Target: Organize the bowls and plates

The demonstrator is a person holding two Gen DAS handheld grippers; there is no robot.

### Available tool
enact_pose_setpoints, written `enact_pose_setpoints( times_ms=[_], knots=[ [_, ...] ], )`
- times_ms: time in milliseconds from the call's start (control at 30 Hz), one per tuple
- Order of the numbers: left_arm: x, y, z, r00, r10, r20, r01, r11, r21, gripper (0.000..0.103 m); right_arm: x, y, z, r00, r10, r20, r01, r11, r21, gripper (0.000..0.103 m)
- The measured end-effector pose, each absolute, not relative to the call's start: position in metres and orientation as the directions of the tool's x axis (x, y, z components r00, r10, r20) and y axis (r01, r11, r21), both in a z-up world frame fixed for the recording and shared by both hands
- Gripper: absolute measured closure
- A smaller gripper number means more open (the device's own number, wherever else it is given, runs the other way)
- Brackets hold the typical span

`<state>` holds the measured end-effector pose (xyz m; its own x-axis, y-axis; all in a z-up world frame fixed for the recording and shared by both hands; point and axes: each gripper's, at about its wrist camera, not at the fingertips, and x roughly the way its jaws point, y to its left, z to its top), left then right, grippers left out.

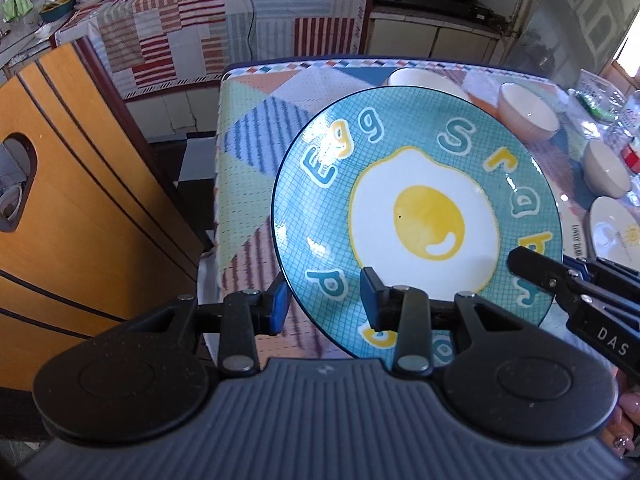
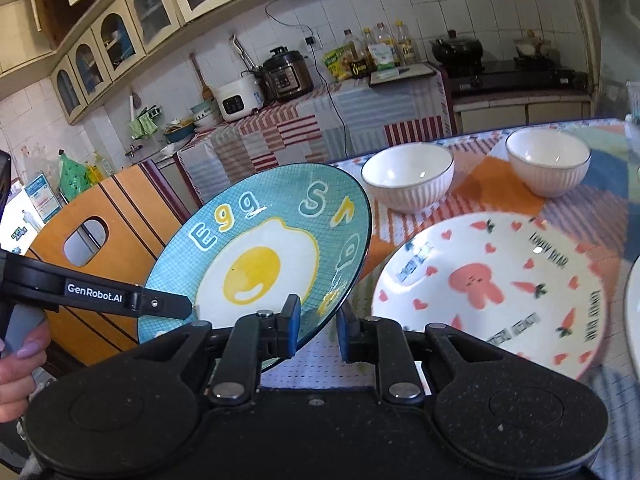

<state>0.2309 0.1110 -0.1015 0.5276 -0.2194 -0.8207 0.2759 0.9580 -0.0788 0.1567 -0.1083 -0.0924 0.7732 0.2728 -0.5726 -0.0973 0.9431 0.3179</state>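
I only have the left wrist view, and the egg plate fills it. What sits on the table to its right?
Observer: A white plate with a pink rabbit and carrots lies there, beside the egg plate.
Operator: Where is the right claw on the egg plate?
Observer: The right claw straddles its rim, one finger over the face and the other behind it.
Operator: And the bowl half hidden behind the egg plate?
Observer: That white ribbed bowl stands upright and empty, beyond the white plate.
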Motion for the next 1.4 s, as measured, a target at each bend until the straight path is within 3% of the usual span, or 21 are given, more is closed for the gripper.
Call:
enact_pose_setpoints(
  times_ms=[467,833,1400],
  knots=[
    [0.216,0.026,-0.088,0.525,-0.298,-0.797,0.365,0.925,-0.106,0.068,0.13,-0.187,-0.068,0.813,0.196,-0.549,-0.027,0.954,0.3,0.08],
    [0.234,-0.029,-0.126,0.424,-0.302,-0.854,0.408,0.905,-0.118,0.068,0.127,-0.231,-0.098,0.784,0.134,-0.606,0.071,0.951,0.302,0.08],
    [0.27,-0.05,-0.157,0.231,-0.252,-0.94,0.396,0.906,-0.146,0.067,0.149,-0.246,-0.127,0.722,0.122,-0.68,0.106,0.953,0.284,0.08]
  ],
)
